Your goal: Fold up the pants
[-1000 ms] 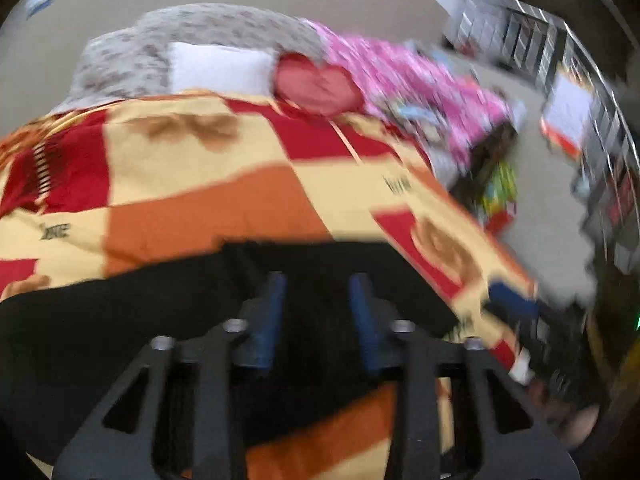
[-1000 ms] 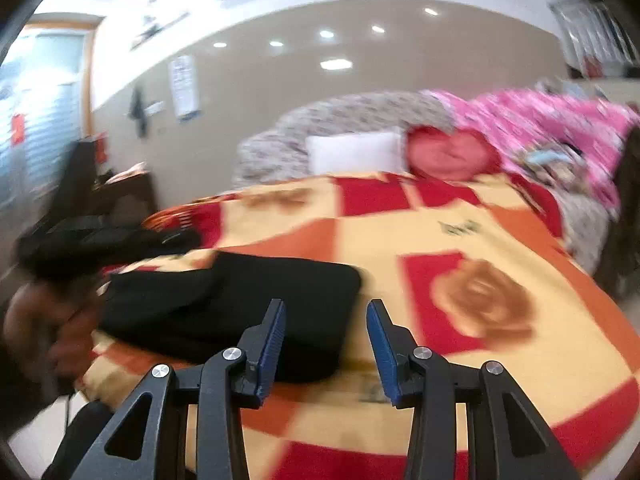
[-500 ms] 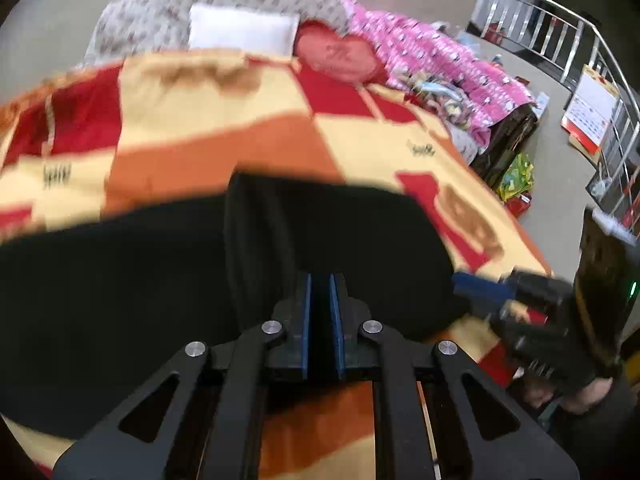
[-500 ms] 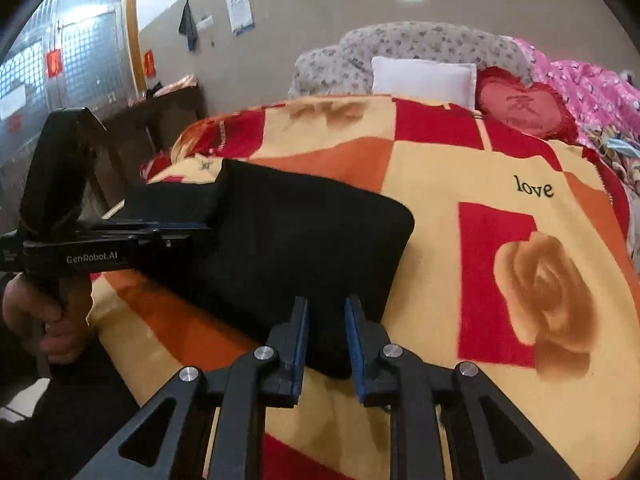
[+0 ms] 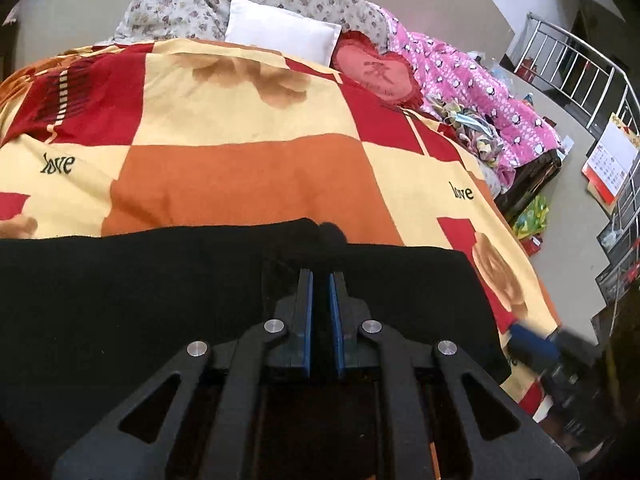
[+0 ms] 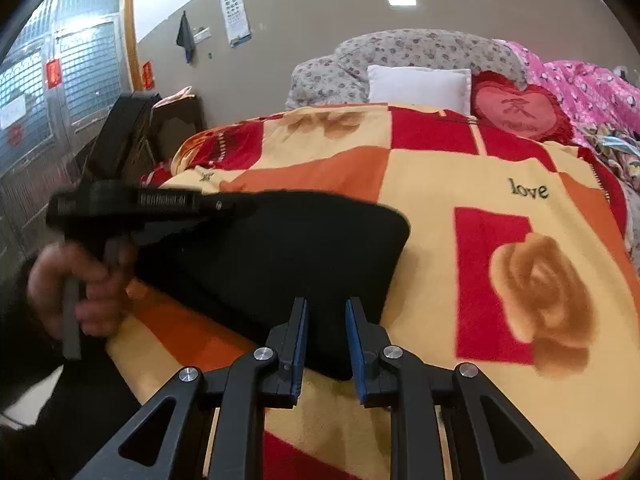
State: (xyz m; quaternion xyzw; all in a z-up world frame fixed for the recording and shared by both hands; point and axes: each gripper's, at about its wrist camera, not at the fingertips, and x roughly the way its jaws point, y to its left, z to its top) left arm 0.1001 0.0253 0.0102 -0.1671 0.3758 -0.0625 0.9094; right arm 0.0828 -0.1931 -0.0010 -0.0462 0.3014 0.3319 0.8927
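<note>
a: what is shown on the bed?

b: black pants [image 6: 280, 256], folded into a thick pad, are laid on a checked blanket [image 6: 480, 184] of red, orange and cream, near its front edge. a white pillow [image 6: 418, 84] and a red heart cushion [image 6: 520, 110] are seen at the head of the bed.

a: how are the grippers held?

b: the left gripper [image 5: 320, 280] is clenched on the pants; black cloth is pinched between its blue pads. the right gripper [image 6: 326, 308] is set at the pants' near corner, with the cloth's edge caught between its narrowed jaws, which were closing moments ago. in the right view, the left gripper is seen blurred at the pants' left end, gripped by a hand [image 6: 80, 288].
</note>
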